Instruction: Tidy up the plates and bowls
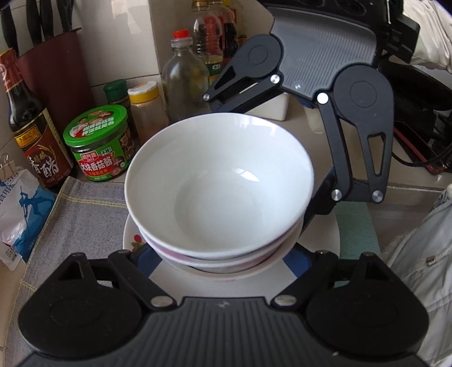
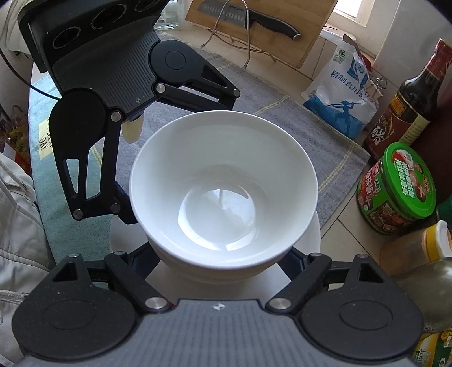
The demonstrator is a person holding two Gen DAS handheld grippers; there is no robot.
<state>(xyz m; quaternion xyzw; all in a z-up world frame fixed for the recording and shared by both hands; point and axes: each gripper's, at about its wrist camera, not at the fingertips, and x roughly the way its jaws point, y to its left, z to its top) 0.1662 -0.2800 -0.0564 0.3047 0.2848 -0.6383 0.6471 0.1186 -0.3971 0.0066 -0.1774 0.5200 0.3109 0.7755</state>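
A stack of white bowls [image 1: 219,183] sits on a white plate [image 1: 131,240] with a flower print, on a grey cloth [image 1: 84,214]. My left gripper [image 1: 220,264] reaches in from the near side, and its blue fingers [image 1: 141,258] straddle the lower bowls. My right gripper [image 2: 219,264] faces it from the far side, one finger [image 1: 317,207] against the stack's right flank. In the right wrist view the top bowl [image 2: 223,186] fills the centre and the left gripper's fingers [image 2: 125,211] stand at its left. All fingertips are hidden under the bowl rims, so contact cannot be judged.
Sauce bottles [image 1: 34,132], a green-lidded jar [image 1: 97,141], spice shakers [image 1: 144,107] and a dark red knife holder [image 1: 59,73] crowd the wall side. A salt bag [image 2: 341,93], a cutting board with a knife [image 2: 262,19] and a wire rack stand beyond the cloth. A person's pale jacket [image 1: 418,262] is close.
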